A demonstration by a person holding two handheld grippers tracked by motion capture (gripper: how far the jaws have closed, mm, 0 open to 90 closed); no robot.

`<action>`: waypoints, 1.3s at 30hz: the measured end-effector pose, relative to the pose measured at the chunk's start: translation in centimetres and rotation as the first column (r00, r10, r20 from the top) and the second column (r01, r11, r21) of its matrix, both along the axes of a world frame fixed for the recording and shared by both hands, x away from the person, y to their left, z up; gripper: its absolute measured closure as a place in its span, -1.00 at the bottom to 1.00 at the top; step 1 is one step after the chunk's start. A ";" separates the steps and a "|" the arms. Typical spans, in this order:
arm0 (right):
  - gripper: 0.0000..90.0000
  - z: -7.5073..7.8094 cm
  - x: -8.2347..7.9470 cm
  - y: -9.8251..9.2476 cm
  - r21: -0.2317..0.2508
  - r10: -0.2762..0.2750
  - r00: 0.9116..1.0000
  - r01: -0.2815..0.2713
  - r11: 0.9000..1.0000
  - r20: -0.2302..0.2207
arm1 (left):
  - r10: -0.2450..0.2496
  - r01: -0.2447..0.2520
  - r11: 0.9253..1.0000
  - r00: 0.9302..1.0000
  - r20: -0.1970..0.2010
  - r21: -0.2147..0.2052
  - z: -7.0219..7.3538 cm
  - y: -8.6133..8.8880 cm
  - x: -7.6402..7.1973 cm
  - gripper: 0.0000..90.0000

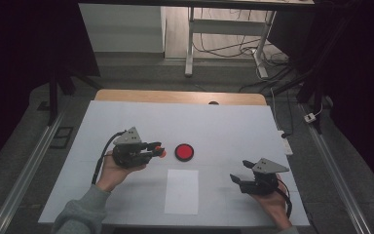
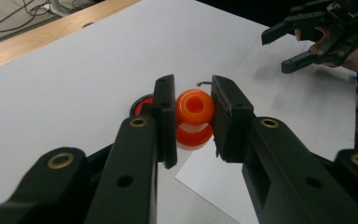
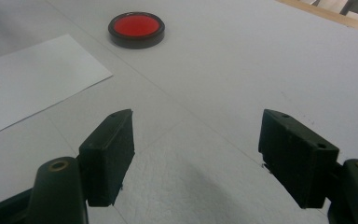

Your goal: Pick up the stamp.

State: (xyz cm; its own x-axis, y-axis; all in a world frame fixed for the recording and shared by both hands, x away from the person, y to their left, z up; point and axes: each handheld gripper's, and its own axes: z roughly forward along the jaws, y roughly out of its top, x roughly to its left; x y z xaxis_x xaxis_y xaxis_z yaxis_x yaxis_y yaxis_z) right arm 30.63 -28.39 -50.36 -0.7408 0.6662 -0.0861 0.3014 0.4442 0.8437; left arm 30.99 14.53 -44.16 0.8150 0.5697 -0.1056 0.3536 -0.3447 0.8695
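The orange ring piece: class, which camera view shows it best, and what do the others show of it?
The left gripper view shows the orange ring piece best: close up, its hole visible, clamped between the left gripper fingers. The high view gives a small orange spot at that gripper's tip, beside the red disc. The right gripper view offers the disc and white paper.

White table (image 1: 126,122) bears red disc (image 1: 184,152), paper sheet (image 1: 181,191).
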 end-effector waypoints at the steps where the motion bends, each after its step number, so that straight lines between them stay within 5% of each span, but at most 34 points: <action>1: -0.41 0.0 0.0 0.0 0.000 0.000 1.000 0.000 1.000 0.000 | -0.005 0.005 1.000 1.000 -0.001 0.002 0.0 -0.2 0.0 0.60; 21: -0.41 0.0 0.0 -0.1 0.003 -0.004 1.000 0.004 1.000 -0.003 | -0.071 0.072 0.997 0.997 -0.011 0.041 -1.1 -4.7 0.7 0.60; 39: -0.40 -0.1 0.0 -0.1 0.004 -0.004 1.000 0.004 1.000 -0.005 | -0.075 0.075 0.996 0.997 -0.014 0.043 -1.4 -5.3 0.8 0.60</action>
State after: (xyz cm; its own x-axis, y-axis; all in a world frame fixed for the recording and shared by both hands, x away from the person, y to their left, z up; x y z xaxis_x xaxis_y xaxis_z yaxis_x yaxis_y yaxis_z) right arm 30.62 -28.48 -50.42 -0.7387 0.6693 -0.0797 0.3070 0.4393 0.8442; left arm 31.81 9.25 -45.60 0.8544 0.5113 -0.0921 0.3357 -0.4081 0.8490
